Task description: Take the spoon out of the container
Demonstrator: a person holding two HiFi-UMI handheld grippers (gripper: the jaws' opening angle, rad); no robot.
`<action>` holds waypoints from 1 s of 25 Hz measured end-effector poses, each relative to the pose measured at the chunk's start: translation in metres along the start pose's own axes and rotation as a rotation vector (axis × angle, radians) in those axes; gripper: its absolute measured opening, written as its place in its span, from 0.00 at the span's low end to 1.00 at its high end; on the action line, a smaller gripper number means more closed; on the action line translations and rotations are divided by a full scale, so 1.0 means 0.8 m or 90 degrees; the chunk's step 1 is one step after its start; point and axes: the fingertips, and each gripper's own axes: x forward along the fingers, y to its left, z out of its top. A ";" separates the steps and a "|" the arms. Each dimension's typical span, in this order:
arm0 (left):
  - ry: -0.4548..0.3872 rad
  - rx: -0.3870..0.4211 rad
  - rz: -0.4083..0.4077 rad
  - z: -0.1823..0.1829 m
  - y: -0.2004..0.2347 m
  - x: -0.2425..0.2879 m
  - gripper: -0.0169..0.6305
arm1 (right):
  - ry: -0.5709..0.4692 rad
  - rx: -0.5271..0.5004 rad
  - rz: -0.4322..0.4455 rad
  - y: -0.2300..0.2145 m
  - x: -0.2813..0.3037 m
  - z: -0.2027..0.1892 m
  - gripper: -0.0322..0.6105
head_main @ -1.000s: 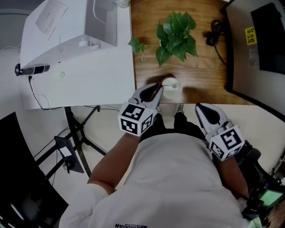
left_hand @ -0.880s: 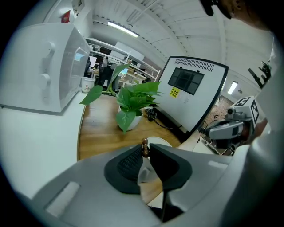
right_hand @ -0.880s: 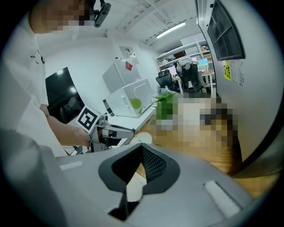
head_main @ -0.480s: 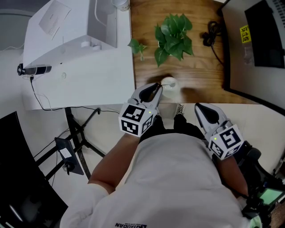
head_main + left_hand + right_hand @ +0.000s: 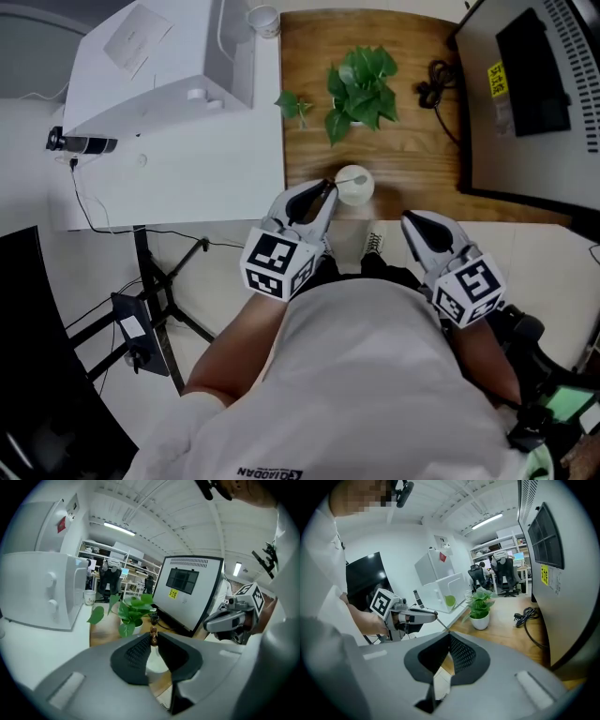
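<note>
A small white container point(image 5: 356, 190) stands at the front edge of the wooden table point(image 5: 412, 159). A thin spoon point(image 5: 349, 179) reaches from my left gripper point(image 5: 328, 185) over the container's mouth. That gripper is shut on the spoon's handle, whose brown knobbed end point(image 5: 153, 636) pokes up between the pads; the container point(image 5: 157, 663) shows just below them. In the right gripper view the spoon point(image 5: 441, 623) slants down from the left gripper point(image 5: 412, 616). My right gripper point(image 5: 410, 220) hangs shut and empty off the table's front edge, right of the container.
A potted plant point(image 5: 361, 84) stands behind the container, with a black cable point(image 5: 433, 80) to its right. A big dark-screened cabinet point(image 5: 534, 84) borders the table's right side. A white machine point(image 5: 159, 66) on a white table point(image 5: 178, 187) fills the left, with a cup point(image 5: 263, 19) behind it.
The head view has shifted a little. My left gripper has stayed at the container with the spoon; its bowl now shows over the mouth. The right gripper has barely moved.
</note>
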 end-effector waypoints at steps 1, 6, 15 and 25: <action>-0.007 0.002 -0.002 0.005 -0.003 -0.006 0.11 | -0.005 -0.001 0.001 0.002 0.000 0.004 0.06; -0.034 0.016 -0.017 0.027 -0.018 -0.048 0.11 | -0.039 0.000 0.005 0.009 -0.007 0.029 0.06; -0.101 0.011 -0.019 0.056 -0.031 -0.099 0.11 | -0.063 -0.019 0.005 0.028 -0.015 0.048 0.06; -0.114 0.040 -0.060 0.063 -0.030 -0.128 0.11 | -0.076 -0.039 -0.032 0.055 -0.016 0.058 0.06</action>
